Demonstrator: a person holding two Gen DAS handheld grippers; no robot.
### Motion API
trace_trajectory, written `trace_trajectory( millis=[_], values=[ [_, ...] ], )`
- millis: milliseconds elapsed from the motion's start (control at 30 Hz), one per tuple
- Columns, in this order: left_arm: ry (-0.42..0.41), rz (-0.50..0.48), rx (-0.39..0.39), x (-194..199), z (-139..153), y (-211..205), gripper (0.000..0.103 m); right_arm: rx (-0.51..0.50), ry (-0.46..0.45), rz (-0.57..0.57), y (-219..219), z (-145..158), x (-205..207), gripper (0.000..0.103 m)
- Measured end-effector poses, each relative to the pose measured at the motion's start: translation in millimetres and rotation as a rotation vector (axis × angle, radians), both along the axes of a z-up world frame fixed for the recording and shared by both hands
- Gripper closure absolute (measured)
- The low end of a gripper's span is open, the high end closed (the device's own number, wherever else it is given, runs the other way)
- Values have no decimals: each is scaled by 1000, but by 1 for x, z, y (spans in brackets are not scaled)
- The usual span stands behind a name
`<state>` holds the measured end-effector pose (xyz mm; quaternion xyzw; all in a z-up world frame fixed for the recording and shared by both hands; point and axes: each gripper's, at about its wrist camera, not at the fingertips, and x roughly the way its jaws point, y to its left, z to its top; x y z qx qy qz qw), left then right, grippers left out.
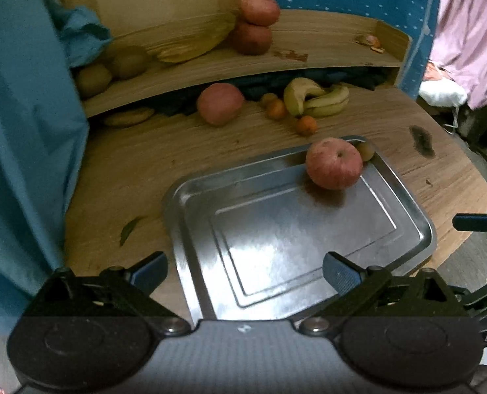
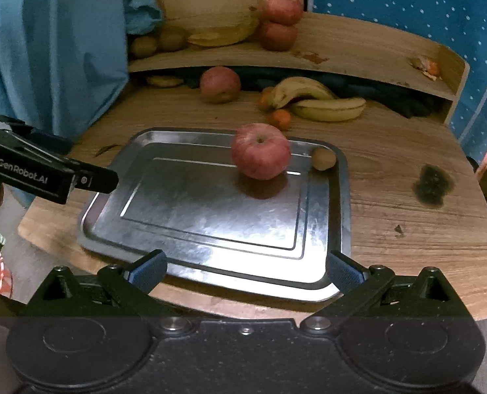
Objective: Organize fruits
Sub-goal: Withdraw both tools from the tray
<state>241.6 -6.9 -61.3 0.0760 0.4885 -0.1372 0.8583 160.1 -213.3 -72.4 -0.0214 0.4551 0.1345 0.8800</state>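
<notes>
Left gripper [image 1: 245, 271]: jaws wide, empty, over the tray's near edge.
Tray [image 2: 337, 229]: on the table [image 2: 407, 229].
Apple [image 2: 260, 155]: on the tray, beside a kiwi [image 2: 323, 158].
Right gripper [image 2: 246, 271]: wide, empty.

The kiwi [image 1: 365, 151] sits half hidden behind the apple [image 1: 334, 163]; the right gripper [image 1: 478, 222] is cut off at the frame's edge
</notes>
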Motion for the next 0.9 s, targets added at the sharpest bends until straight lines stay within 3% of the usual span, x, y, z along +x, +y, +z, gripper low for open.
trace_trajectory(
  millis=[533,900],
  values=[
    [-34,154,76,-40,19,13,0,95,-23,142,5,6,-9,1],
    [-12,165,94,-9,12,24,0,115,1,141,15,0,22,1]
  ],
)
